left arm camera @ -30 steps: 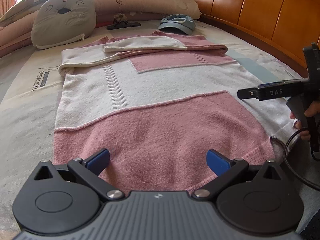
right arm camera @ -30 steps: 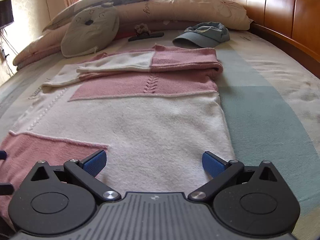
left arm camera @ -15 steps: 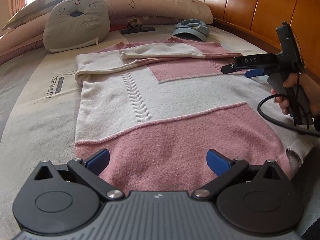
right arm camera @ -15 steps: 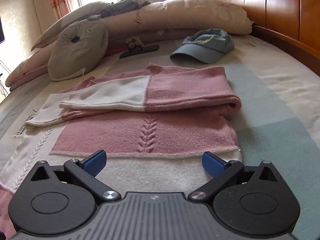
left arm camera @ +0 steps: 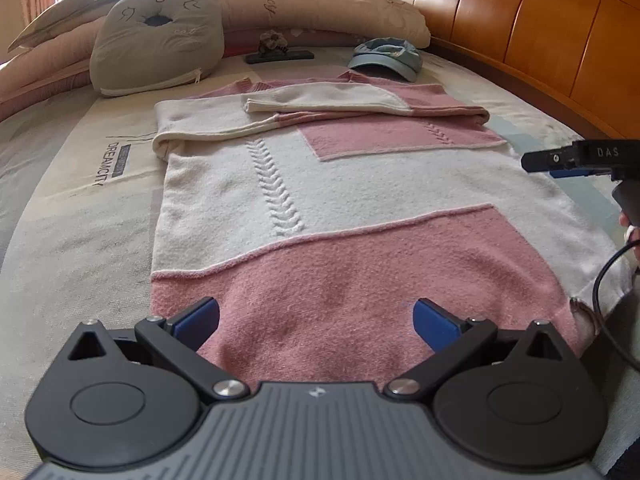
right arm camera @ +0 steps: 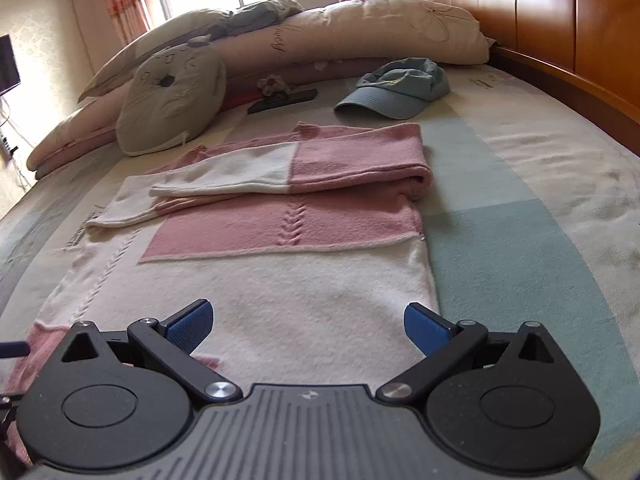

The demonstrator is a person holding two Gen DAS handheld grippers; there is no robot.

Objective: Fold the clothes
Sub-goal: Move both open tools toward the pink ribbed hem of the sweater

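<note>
The bed (left arm camera: 72, 216) carries everything here, and your pink-and-white sweater (left arm camera: 320, 184) lies flat along its middle, its hem at the near end, its sleeves (right arm camera: 280, 168) already folded across the chest at the far end. Judge it soft, thick and light: the knit will sag and stretch wherever you lift it, and it should not slip much on the sheet. Take it at the two near hem corners, pinching both layers, so the bottom half can carry over evenly towards the sleeves.

Your left gripper (left arm camera: 316, 318) hangs over the pink hem band, its jaws spread wide and grasping nothing. Your right gripper (right arm camera: 306, 324) is likewise released and empty, over the white band near the sweater's right edge.

No containers show; a grey cushion (left arm camera: 160, 36) and a blue cap (right arm camera: 396, 88) lie beyond the sweater, clear of it.
</note>
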